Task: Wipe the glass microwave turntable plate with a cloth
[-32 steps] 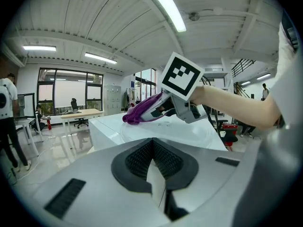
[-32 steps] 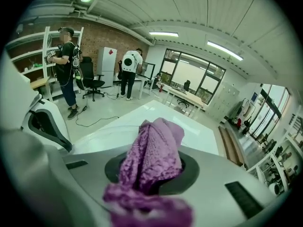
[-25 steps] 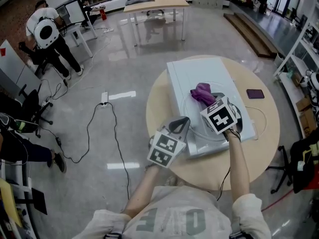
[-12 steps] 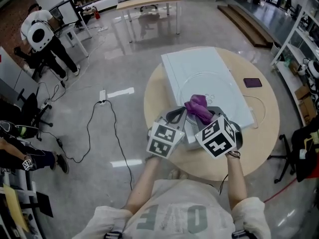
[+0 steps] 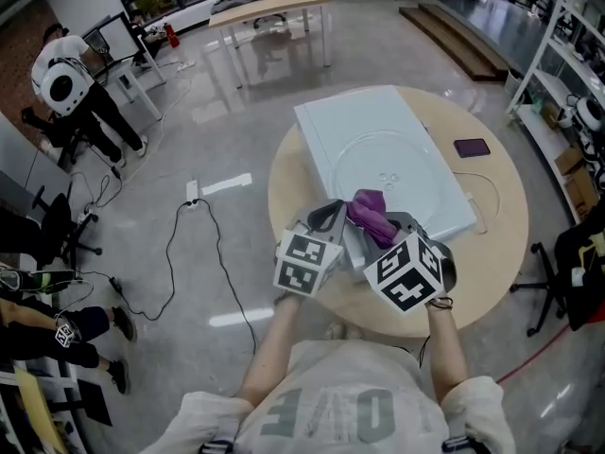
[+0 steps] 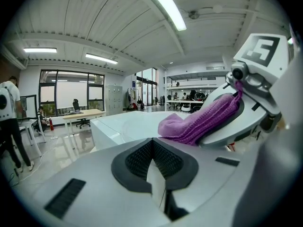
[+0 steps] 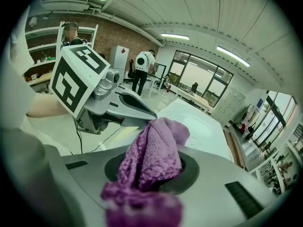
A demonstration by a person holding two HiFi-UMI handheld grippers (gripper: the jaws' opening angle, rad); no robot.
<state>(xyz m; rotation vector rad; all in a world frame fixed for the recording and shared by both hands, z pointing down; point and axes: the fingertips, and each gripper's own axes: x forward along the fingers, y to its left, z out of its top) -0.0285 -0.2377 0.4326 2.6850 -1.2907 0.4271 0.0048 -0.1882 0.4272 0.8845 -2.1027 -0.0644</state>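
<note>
The left claw [image 5: 331,220], jaws together and empty, hangs just short of the plate's [image 5: 383,159] near rim, probably parked clear of the wiping. Right of it, the right claw [image 5: 383,227] is clamped on the cloth [image 5: 369,211], bunched at that same rim. The plate lies flat on a white box [image 5: 326,126] on the table [image 5: 496,225].

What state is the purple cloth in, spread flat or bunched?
Bunched. The purple cloth is a crumpled wad clamped in the right gripper, with folds bulging out past its jaws, not laid flat.
</note>
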